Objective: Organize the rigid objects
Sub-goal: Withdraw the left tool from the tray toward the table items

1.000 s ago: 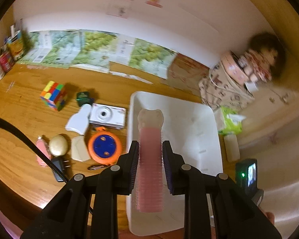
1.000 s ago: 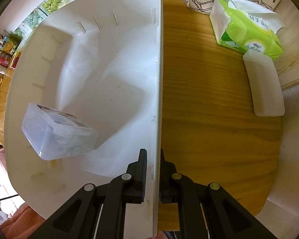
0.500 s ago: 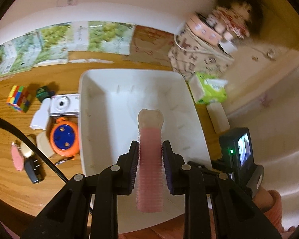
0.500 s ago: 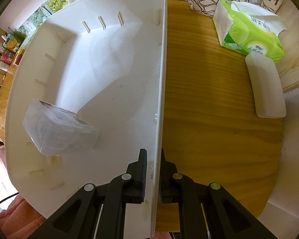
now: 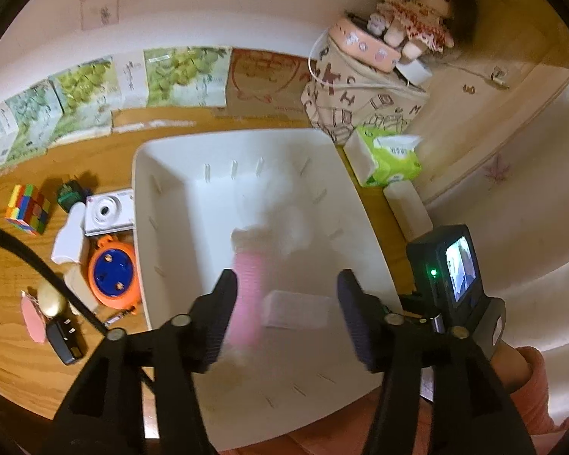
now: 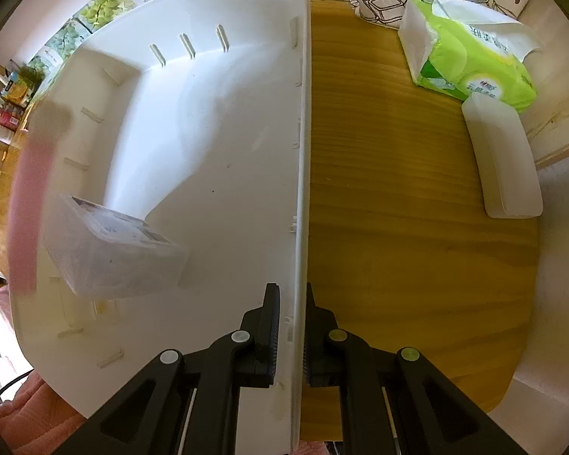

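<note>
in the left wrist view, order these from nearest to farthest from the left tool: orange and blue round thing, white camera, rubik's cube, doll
1. Orange and blue round thing, just left of the left tool, beside the bin.
2. White camera, behind it.
3. Rubik's cube, far left.
4. Doll, top right, by the wall.

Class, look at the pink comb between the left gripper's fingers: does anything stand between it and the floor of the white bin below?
Nothing visible does. The left gripper is opening, and the blurred pink comb hangs over bare floor of the white bin. The clear plastic box lies beside its path, not under it. The right gripper clamps the bin's wall, off to the side.
</note>
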`<state>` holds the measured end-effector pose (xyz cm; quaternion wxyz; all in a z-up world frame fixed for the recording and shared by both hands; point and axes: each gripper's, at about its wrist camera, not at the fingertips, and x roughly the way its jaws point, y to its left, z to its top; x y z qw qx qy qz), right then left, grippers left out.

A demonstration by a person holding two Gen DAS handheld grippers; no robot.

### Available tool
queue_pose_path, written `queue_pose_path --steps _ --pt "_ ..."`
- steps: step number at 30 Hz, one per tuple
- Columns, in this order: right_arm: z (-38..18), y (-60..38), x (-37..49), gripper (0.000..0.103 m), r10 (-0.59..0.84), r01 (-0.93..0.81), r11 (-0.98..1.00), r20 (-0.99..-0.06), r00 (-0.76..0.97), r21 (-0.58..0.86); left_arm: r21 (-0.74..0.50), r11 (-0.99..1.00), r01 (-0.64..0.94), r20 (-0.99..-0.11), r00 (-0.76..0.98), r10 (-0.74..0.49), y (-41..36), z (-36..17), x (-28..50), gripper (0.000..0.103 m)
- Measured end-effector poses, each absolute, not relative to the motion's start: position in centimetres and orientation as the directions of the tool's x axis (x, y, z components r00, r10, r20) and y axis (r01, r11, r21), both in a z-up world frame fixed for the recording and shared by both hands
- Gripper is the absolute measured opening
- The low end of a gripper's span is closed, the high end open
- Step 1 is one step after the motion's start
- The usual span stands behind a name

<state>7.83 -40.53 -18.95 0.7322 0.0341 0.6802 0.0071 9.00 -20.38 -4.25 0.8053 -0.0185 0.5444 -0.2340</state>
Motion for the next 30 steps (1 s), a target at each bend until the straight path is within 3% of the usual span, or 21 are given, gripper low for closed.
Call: queue_pose_path --steps 9,30 --pt "-19.0 -41.0 8.0 0.01 0.054 0.058 0.997 -0.996 0.071 0.058 -0.267 0.922 0.281 -0.867 0.347 -0.357 -16.9 -3.8 9.3 0.076" --pt "-19.1 -41.3 7.9 0.01 0.023 0.117 0.993 -0.997 0.072 0.031 -0.183 0.983 -0.008 -0.937 0.303 -0.171 -5.1 -9.1 7.0 0.077"
